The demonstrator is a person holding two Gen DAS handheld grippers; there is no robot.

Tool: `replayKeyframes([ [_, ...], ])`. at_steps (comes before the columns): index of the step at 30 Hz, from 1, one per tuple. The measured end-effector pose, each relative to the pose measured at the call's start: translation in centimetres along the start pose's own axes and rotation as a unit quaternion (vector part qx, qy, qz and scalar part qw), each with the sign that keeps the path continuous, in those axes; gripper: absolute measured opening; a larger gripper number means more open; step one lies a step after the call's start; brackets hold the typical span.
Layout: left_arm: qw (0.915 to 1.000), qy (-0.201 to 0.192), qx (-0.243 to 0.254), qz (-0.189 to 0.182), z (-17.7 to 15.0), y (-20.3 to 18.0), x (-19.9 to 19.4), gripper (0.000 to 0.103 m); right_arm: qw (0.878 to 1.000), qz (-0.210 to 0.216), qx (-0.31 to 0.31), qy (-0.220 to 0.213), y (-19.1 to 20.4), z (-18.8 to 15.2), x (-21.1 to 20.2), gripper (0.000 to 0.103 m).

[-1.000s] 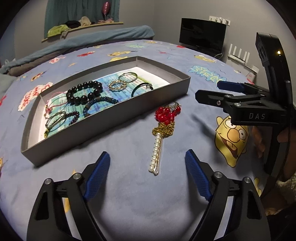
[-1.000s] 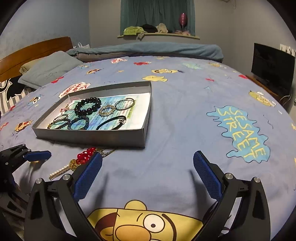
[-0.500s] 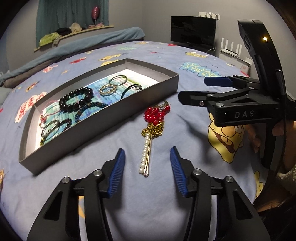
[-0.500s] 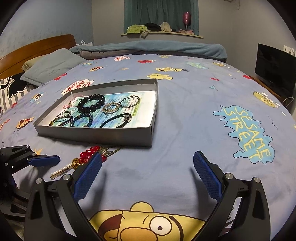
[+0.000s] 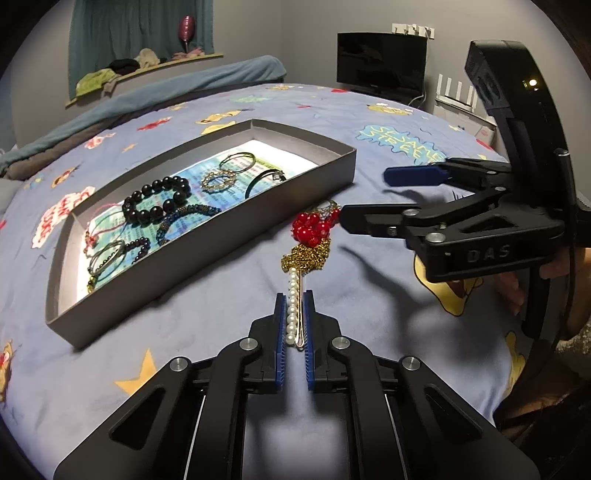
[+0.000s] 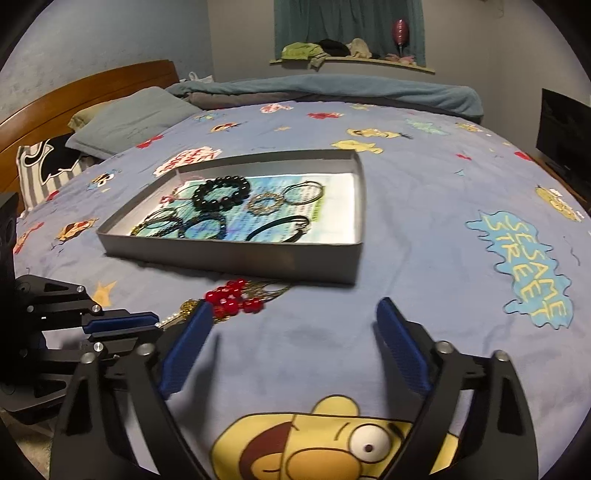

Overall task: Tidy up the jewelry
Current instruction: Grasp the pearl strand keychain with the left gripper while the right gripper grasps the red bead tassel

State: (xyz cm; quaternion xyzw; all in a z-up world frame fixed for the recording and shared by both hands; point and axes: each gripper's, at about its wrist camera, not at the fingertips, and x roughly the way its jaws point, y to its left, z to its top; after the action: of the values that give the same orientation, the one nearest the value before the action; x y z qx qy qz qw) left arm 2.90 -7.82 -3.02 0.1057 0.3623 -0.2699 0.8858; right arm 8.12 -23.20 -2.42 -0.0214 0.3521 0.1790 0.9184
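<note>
Your left gripper (image 5: 294, 320) is closing its narrow jaws around the pearl strand (image 5: 292, 308) on the bed (image 5: 388, 147), while your right gripper (image 6: 293, 341) is hovering wide open, holding nothing, beside the red beads (image 6: 231, 297).

Left gripper (image 5: 294, 321) has closed — onto the pearl strand (image 5: 293, 314).

A blue cartoon-print bedspread (image 6: 424, 229) covers the bed, with a "Sesame Street" patch (image 6: 524, 266) at the right and a yellow cartoon face (image 6: 321, 446) at the near edge. At the far left stand a wooden headboard (image 6: 81, 92), a grey pillow (image 6: 133, 120) and a striped cushion (image 6: 48, 166). A folded teal blanket (image 6: 332, 88) lies along the far side. Beyond it, a shelf (image 6: 354, 62) holds crumpled clothes before a green curtain (image 6: 347, 22). A dark television (image 5: 382, 61) stands at the far right.
</note>
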Motion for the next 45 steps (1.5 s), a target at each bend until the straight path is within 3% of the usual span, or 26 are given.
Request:
replayKeyframes([
  [5,1.0000,0.002,0.003,0.003,-0.4,0.4,-0.7,0.009,1.000,0.019,0.004,0.015,0.4,-0.1,0.6,0.061],
  [9,0.9999,0.010,-0.003,0.009,-1.1,1.3,-1.1,0.009,0.999,0.037,0.016,0.026,0.5,0.0,1.2,0.055],
  [32,0.9994,0.033,0.009,0.006,-3.3,2.9,-2.1,0.009,0.991,0.099,0.082,0.030,0.2,1.7,2.7,0.054],
  [34,0.9993,0.034,0.011,0.007,-3.4,2.9,-2.0,0.009,0.991,0.097,0.088,0.033,0.0,1.8,3.0,0.043],
  [36,0.9993,0.035,0.014,0.008,-3.4,2.9,-2.0,0.009,0.991,0.093,0.089,0.037,0.0,1.8,3.2,0.026],
  [38,0.9993,0.035,0.014,0.006,-3.4,2.9,-2.1,0.009,0.991,0.094,0.085,0.033,0.1,1.8,3.1,0.016],
  [40,0.9993,0.035,0.014,0.007,-3.4,2.9,-2.1,0.009,0.993,0.091,0.076,0.027,0.3,1.8,2.8,0.013],
  [41,0.9993,0.033,0.014,0.008,-3.3,2.9,-2.1,0.009,0.993,0.089,0.072,0.025,0.4,1.9,2.6,0.004],
  [45,0.9996,0.025,0.014,0.009,-3.1,2.9,-2.6,0.009,0.995,0.079,0.057,0.008,0.9,2.1,1.7,0.004],
])
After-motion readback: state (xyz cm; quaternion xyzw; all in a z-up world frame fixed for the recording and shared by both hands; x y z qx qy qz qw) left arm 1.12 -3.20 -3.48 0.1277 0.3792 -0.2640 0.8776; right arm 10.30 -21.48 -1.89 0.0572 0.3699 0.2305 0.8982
